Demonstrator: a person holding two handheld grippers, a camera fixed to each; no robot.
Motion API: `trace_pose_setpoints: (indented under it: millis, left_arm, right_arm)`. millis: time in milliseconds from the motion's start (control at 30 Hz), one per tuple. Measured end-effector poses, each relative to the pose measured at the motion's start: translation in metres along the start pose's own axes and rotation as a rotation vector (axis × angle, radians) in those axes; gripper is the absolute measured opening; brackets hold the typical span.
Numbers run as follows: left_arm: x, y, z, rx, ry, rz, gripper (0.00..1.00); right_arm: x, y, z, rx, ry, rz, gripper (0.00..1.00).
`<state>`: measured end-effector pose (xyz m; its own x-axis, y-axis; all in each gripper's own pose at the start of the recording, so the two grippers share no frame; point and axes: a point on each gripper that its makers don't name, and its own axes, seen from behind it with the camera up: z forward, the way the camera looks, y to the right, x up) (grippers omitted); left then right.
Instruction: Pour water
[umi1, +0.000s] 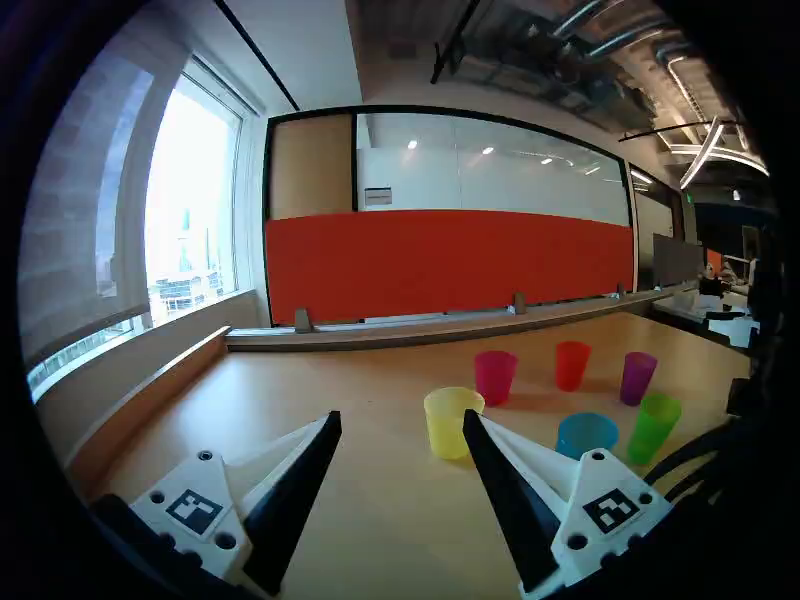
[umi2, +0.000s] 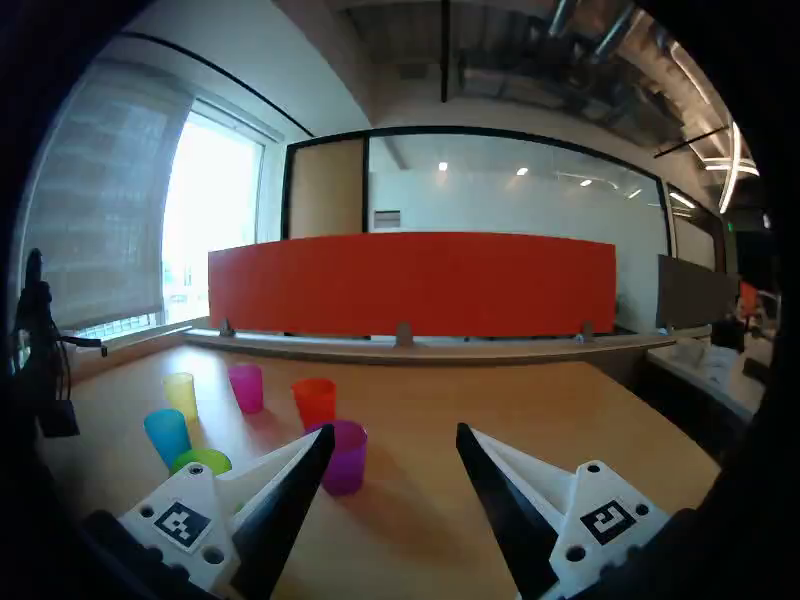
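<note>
Now left tool (umi1: 401, 414) and right tool (umi2: 395, 428) gape, yellow cup (umi1: 452, 422) seemingly empty.

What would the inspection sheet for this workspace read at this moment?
Surface: light wooden tabletop, bare in the foreground.
Job's things: yellow plastic cup, pink plastic cup, orange plastic cup, purple plastic cup, green plastic cup, blue plastic cup; all upright, clustered; contents cannot be told.
Clutter: nothing seen.
Grippers: left gripper and right gripper both open, holding nothing.
Cables: black cables at the right of the left gripper view.
Surroundings: orange partition panel, bright window, glass wall, exposed ceiling pipes.
</note>
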<state>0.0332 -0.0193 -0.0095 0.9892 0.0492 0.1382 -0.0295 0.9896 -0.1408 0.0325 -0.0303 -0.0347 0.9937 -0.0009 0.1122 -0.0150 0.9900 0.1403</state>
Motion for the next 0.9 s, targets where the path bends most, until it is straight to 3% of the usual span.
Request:
trace_pose_setpoints:
  millis: [400, 900]
  left_arm:
    - [0.022, -0.004, -0.004, 0.030, 0.084, -0.041, 0.90]
    - [0.025, 0.006, 0.002, 0.039, 0.106, -0.077, 0.90]
  right_arm:
    - [0.022, 0.005, 0.008, -0.056, 0.074, 0.005, 0.94]
    - [0.052, 0.000, 0.019, -0.097, 0.116, -0.013, 0.94]
